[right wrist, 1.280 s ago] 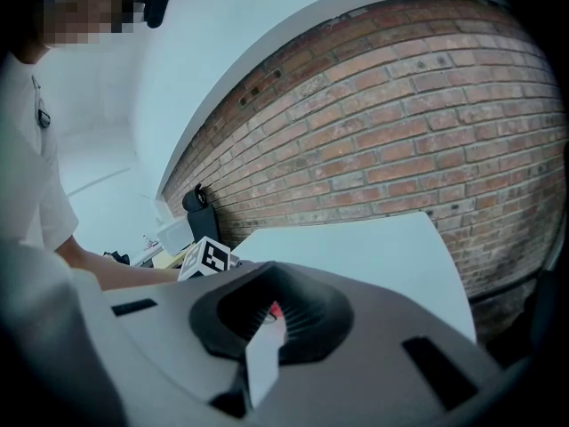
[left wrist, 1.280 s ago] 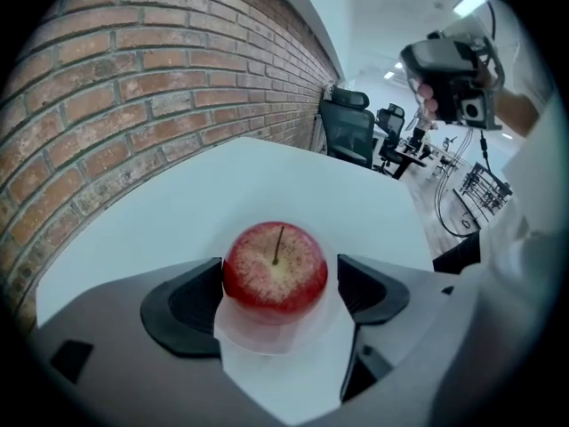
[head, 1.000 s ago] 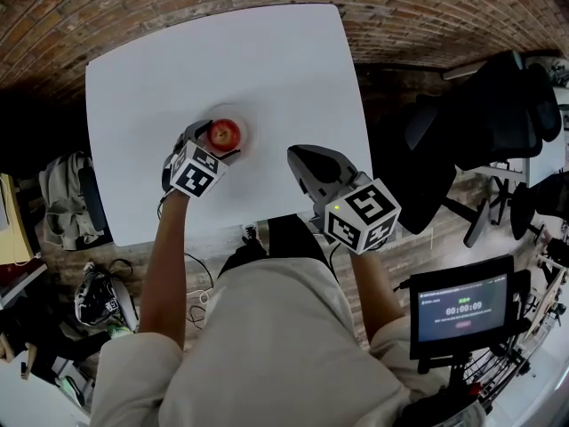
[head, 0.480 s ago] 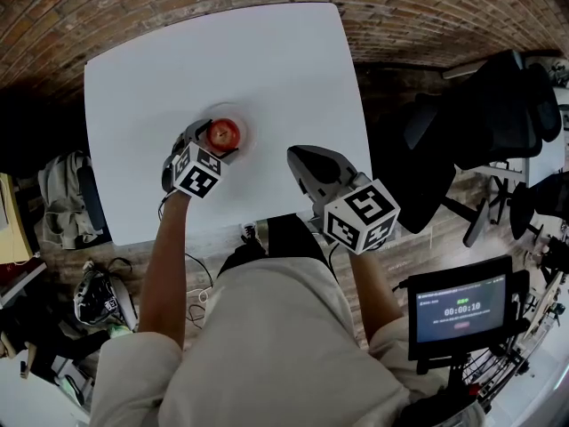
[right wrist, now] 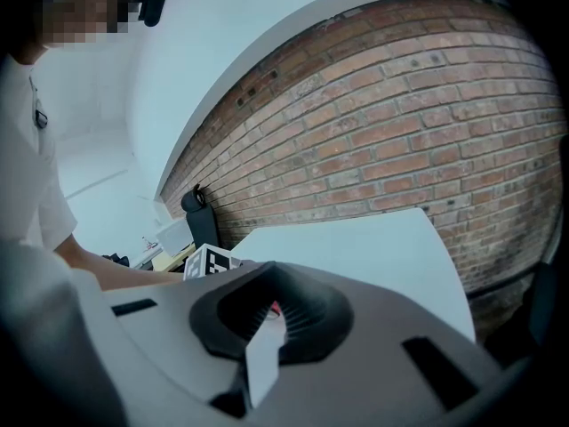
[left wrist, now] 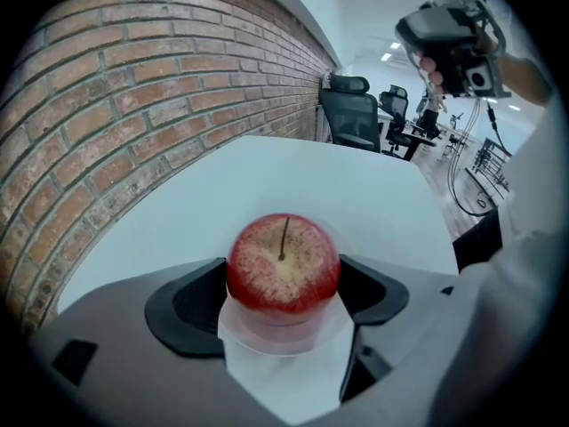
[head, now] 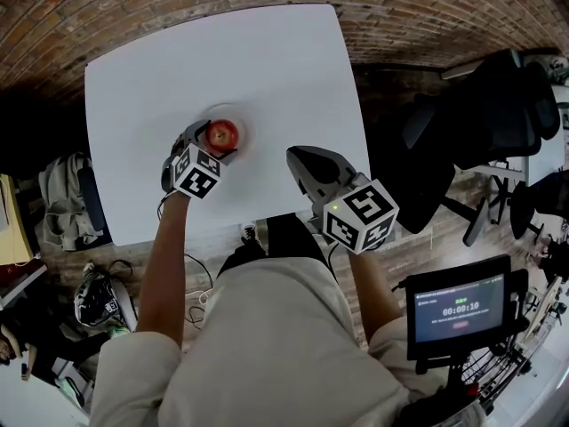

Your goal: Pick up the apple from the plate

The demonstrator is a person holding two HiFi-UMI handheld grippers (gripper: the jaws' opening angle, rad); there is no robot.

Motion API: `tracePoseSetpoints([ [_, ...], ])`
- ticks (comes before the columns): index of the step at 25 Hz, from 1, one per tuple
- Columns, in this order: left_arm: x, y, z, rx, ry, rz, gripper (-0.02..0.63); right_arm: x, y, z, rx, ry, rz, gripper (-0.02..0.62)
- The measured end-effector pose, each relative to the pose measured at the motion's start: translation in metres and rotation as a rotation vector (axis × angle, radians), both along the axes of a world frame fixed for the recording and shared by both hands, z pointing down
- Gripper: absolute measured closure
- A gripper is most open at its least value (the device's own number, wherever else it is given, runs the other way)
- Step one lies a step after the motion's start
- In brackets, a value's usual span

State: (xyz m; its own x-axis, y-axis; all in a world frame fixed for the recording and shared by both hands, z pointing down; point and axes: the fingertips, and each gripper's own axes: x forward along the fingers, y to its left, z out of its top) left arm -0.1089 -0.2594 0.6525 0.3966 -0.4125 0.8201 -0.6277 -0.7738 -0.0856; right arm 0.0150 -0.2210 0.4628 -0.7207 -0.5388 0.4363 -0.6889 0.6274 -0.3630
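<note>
Between the left gripper's [left wrist: 283,281] fingers [left wrist: 191,305], the apple [left wrist: 283,261] is sitting on the plate [head: 233,111]; they are pinching its sides. The right gripper's [right wrist: 267,327] fingers are pressing together, hovering over the surface [head: 267,69].

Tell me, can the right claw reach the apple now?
Probably not well. The left claw is clamped on both sides of the apple, so only the apple's top is free. The right claw is shut and sits off to the side.
</note>
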Motion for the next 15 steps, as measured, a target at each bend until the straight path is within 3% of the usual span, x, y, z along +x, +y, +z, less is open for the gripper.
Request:
tracePoseSetpoints([
  [5, 0.001, 0.000, 0.000, -0.010, 0.001, -0.003, 0.213, 0.001, 0.002, -0.002, -0.002, -0.006, -0.003, 0.595],
  [15, 0.000, -0.004, -0.017, 0.024, 0.075, -0.065, 0.213, 0.006, 0.006, -0.006, 0.008, -0.005, -0.001, 0.595],
])
